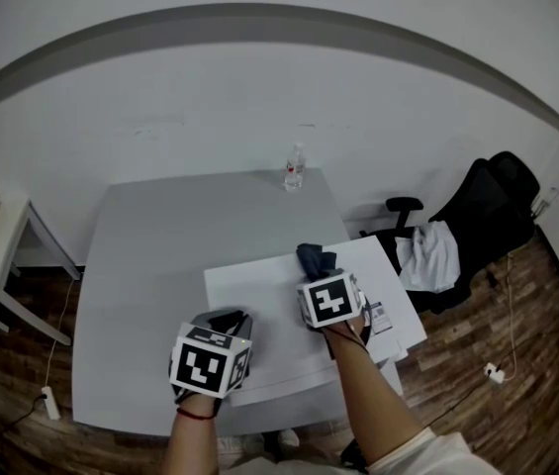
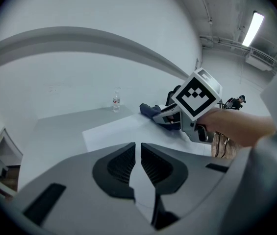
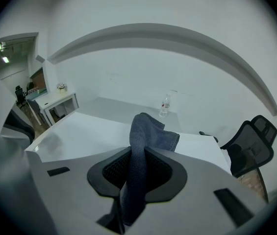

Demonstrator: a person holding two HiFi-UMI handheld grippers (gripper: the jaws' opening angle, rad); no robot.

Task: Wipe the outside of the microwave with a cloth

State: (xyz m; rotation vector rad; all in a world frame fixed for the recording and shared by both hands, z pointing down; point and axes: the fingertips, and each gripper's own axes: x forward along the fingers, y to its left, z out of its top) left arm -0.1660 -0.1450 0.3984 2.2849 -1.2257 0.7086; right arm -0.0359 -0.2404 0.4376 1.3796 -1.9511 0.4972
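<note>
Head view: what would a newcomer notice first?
The dark blue cloth clamped in the right gripper, over the white microwave top on the grey table. Next, the lone bottle at the table's far edge, and the black chair at right.

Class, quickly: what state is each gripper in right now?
The left gripper is closed, with nothing between its jaws.
The right gripper is closed on the dark cloth.
</note>
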